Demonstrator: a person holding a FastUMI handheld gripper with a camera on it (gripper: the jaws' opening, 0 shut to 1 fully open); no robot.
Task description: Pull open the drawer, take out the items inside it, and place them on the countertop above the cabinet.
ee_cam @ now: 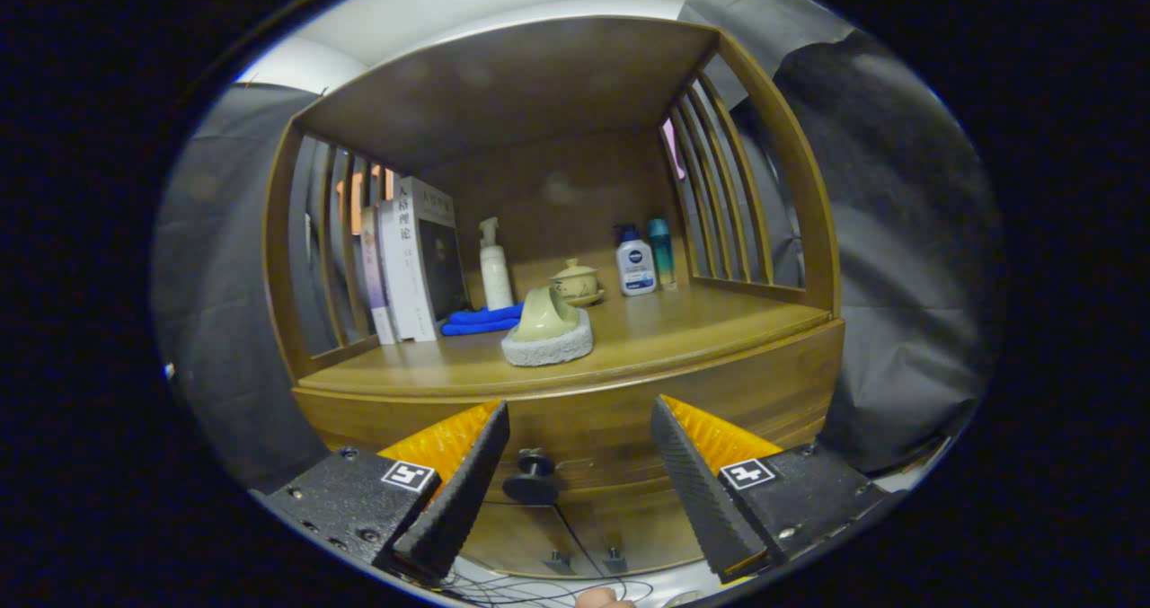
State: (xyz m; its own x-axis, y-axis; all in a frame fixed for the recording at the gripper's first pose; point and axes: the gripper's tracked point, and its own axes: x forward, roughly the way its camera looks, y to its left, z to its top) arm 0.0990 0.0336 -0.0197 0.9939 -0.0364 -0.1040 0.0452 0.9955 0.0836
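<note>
A wooden cabinet stands in front of me with its countertop [683, 330] under an arched shelf roof. Below the countertop runs the drawer front [611, 428], shut, with a dark round knob [534, 477]. My gripper [579, 415] is open, its two fingers spread wide on either side of the knob, which sits between them nearer the left finger. Nothing is held. On the countertop just beyond the fingers lies a pale green scrubber on a grey stone-like pad [549, 331].
Several upright books [409, 262] lean at the left of the countertop, beside a blue cloth [481, 319] and a white pump bottle [494, 267]. A lidded teacup [576, 281] and two bottles [645, 258] stand at the back. Lower cabinet doors with small handles [584, 556] sit below the drawer.
</note>
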